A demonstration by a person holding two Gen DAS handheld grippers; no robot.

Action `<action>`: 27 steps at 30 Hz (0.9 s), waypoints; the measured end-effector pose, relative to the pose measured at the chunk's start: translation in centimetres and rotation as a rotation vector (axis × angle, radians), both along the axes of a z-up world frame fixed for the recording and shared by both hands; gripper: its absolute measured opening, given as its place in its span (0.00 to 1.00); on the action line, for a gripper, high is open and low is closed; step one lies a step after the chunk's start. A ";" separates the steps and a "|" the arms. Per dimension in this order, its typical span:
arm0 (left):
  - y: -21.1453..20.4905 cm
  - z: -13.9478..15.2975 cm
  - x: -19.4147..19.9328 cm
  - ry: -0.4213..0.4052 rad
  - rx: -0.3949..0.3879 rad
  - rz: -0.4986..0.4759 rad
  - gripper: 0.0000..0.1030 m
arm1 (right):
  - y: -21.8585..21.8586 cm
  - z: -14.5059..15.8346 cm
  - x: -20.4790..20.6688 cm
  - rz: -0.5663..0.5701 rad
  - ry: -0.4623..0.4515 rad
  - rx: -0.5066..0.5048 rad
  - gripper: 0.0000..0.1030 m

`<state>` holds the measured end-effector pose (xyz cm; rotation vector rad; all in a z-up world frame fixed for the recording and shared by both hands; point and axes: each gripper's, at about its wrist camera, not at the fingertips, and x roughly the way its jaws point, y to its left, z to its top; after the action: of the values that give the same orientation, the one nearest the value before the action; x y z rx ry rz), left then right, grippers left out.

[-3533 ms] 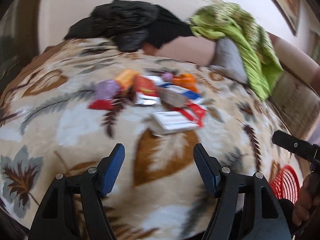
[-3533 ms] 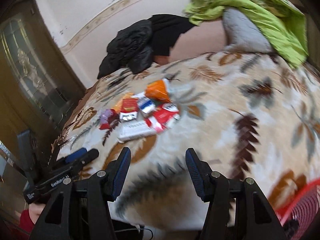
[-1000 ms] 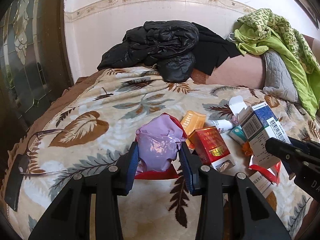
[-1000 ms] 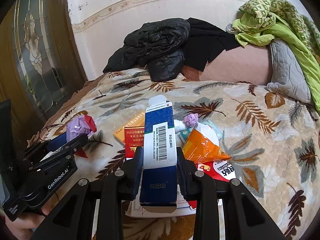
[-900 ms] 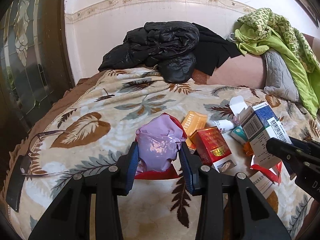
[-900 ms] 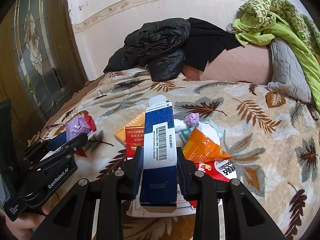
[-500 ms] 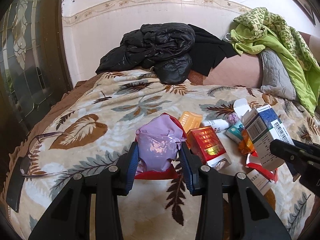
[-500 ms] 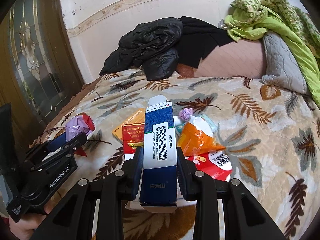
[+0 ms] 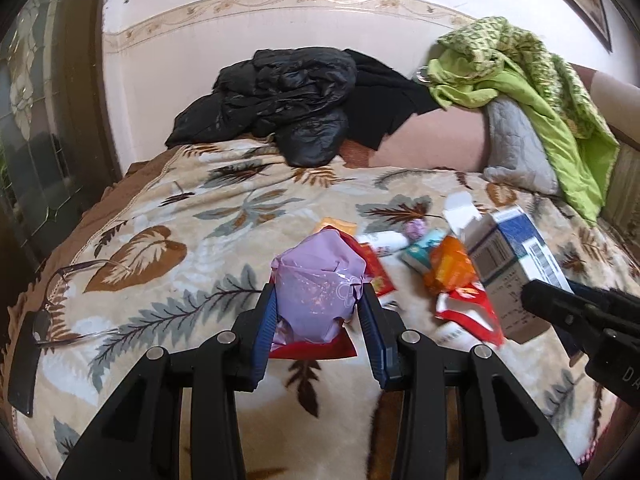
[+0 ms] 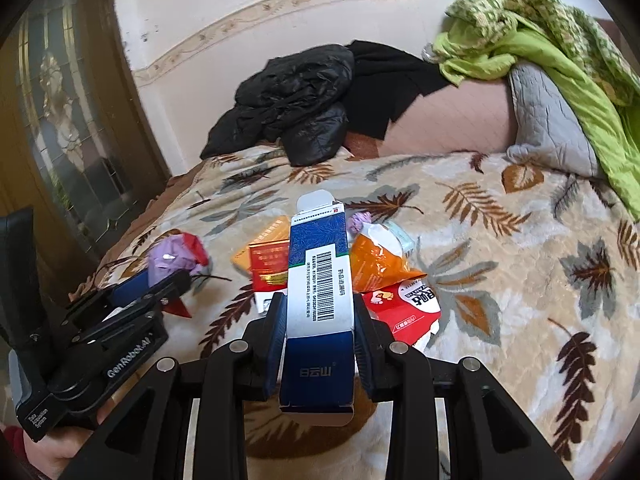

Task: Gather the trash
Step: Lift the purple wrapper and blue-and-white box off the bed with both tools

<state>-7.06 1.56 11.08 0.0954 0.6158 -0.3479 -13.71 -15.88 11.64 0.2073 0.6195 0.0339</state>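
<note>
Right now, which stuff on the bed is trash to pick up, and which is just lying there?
Trash:
- purple bag in left claw
- blue and white box in right claw
- orange packet
- red wrapper
- red box

Just lying there:
- black jacket
- green blanket
- glasses

Both wrist cameras look down along their jaws, close over the bed, sharing the wrapper pile and the black jacket.

Bed under a leaf-patterned blanket, black jacket heaped at its far end, grey pillow beside it, glasses near the left edge, orange packet, red wrapper and small boxes littered mid-bed
</note>
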 end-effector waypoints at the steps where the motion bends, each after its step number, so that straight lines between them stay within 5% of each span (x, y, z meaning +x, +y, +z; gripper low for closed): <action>1: -0.1 0.2 -0.4 0.001 -0.002 -0.008 0.38 | 0.0 0.2 -0.4 -0.001 -0.005 -0.002 0.33; 27: -0.1 8.0 -16.7 -0.035 -0.021 -0.130 0.38 | -2.9 6.0 -18.2 -0.074 -0.102 0.088 0.33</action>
<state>-23.73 1.48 19.08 0.1218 0.5727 -0.4772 -31.96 -18.80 17.63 0.3121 0.5084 0.0002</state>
